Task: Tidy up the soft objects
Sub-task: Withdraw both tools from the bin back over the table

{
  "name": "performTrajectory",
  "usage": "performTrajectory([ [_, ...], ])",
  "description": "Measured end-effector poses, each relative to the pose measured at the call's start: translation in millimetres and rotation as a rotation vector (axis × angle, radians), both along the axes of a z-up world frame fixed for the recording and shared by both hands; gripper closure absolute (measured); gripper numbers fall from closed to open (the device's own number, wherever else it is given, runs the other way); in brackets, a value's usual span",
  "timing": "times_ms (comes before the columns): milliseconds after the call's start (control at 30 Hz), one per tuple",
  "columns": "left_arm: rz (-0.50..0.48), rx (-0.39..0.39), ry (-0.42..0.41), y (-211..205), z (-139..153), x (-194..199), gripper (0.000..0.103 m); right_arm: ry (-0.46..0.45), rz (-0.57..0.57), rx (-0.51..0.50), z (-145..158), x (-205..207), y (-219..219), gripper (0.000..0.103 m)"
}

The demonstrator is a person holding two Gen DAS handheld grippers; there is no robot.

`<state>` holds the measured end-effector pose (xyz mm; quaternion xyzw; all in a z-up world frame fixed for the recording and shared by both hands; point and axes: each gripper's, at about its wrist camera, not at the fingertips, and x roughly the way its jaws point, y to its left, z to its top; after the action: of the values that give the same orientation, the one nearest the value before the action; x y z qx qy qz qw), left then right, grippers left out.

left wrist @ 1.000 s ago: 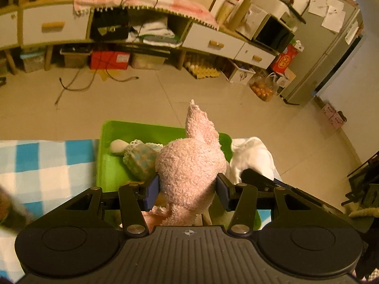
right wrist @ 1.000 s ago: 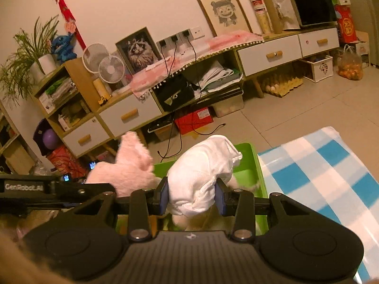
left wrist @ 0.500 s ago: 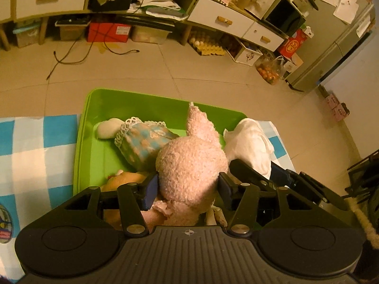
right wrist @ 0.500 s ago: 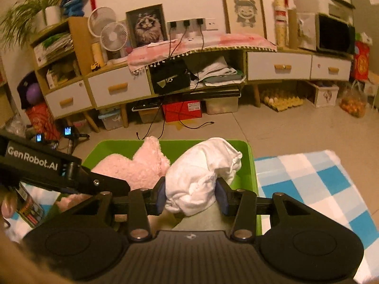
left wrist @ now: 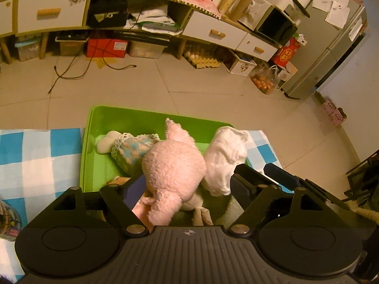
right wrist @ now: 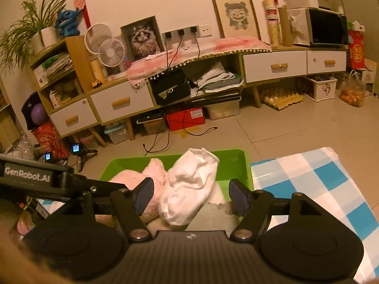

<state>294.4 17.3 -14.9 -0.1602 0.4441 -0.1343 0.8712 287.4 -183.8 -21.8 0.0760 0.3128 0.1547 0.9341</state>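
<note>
Left wrist view: the left gripper (left wrist: 187, 187) stands spread wide over the green bin (left wrist: 132, 120), its jaws having just been opening; the pink plush toy (left wrist: 174, 165) lies between them, the left pad close against its side, the right pad clear of it. The toy rests in the bin, one long ear pointing toward the far wall. Just beside it on the left lies a doll in a blue patterned dress (left wrist: 132, 148), and on the right the white cloth bundle (left wrist: 223, 156) sits at the bin's right end, touching the pink toy. The bin stands on a worktop covered with a blue-and-white checked cloth (left wrist: 35, 156).

In the right wrist view the right gripper (right wrist: 190, 195) is also parted, its jaws having just been opening, with the white cloth bundle (right wrist: 189, 189) between them; neither pad presses on it. The bundle leans against the pink plush toy (right wrist: 151, 172) inside the green bin (right wrist: 234, 163). The left gripper's black arm crosses in from the left edge
</note>
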Motion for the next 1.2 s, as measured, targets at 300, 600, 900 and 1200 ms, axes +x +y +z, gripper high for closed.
performTrajectory([
  [300,0.005,0.019,-0.02,-4.5,16.2,-27.9,0.021,0.016,-0.041,0.011,16.2,-27.5,-13.4,0.074],
  [600,0.007,0.042,-0.062,-6.6,35.2,-69.3,0.01,0.033,-0.064,-0.001,30.2,-61.7,-27.3,0.07],
  [900,0.036,0.058,-0.096,4.7,44.8,-114.3,0.005,0.043,-0.084,-0.023,44.1,-98.1,-39.9,0.067],
  [1200,0.044,0.07,-0.154,22.4,47.5,-171.8,0.005,0.072,-0.08,-0.042,47.6,-137.5,-38.3,0.063],
])
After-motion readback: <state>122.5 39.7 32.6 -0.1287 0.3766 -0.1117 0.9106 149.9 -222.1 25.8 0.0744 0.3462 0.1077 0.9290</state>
